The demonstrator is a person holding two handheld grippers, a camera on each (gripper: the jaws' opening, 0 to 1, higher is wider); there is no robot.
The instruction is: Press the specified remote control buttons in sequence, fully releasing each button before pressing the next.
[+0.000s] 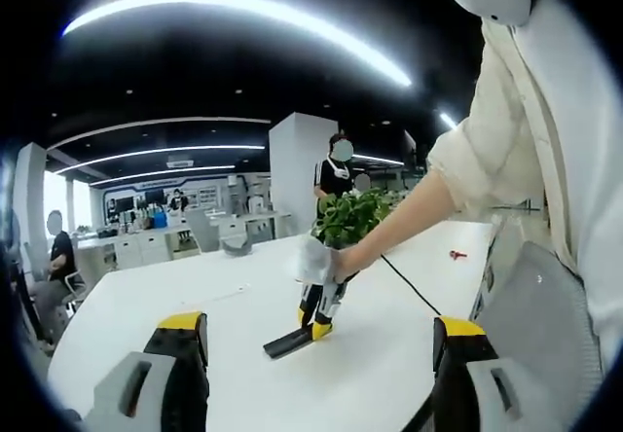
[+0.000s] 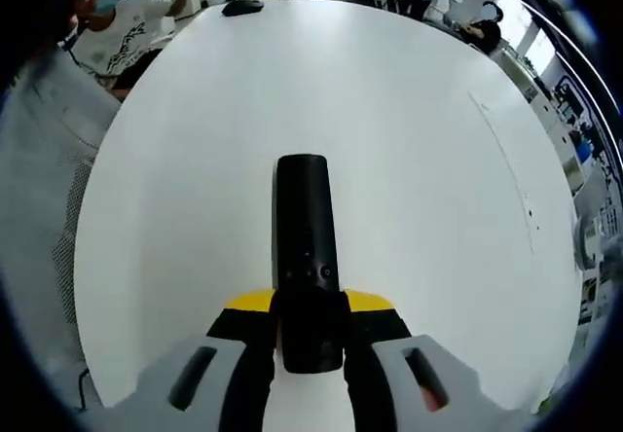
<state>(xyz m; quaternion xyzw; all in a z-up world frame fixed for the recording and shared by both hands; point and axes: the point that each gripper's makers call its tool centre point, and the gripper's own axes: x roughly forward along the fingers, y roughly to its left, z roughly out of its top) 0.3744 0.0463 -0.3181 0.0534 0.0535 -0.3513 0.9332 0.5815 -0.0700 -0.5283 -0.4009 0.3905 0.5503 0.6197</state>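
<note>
on the desk (image 2: 438,160): black remote (image 2: 304,247) lies flat, near end clamped between right gripper (image 2: 310,340) jaws
left gripper (image 1: 316,364): jaws apart, held back, gripping nothing
risk: remote may slide or tip when pressed, since only one end is clamped

The right tongs (image 2: 310,340) rise from the bottom of the right gripper view, their yellow-tipped jaws closed against both sides of a black remote control (image 2: 304,247). The remote lies flat on the white worktop (image 2: 409,140), its long body running straight away from the tongs, small buttons showing near the held end. At the worktop's far edge sits a person in a white printed shirt (image 2: 122,38).
</note>
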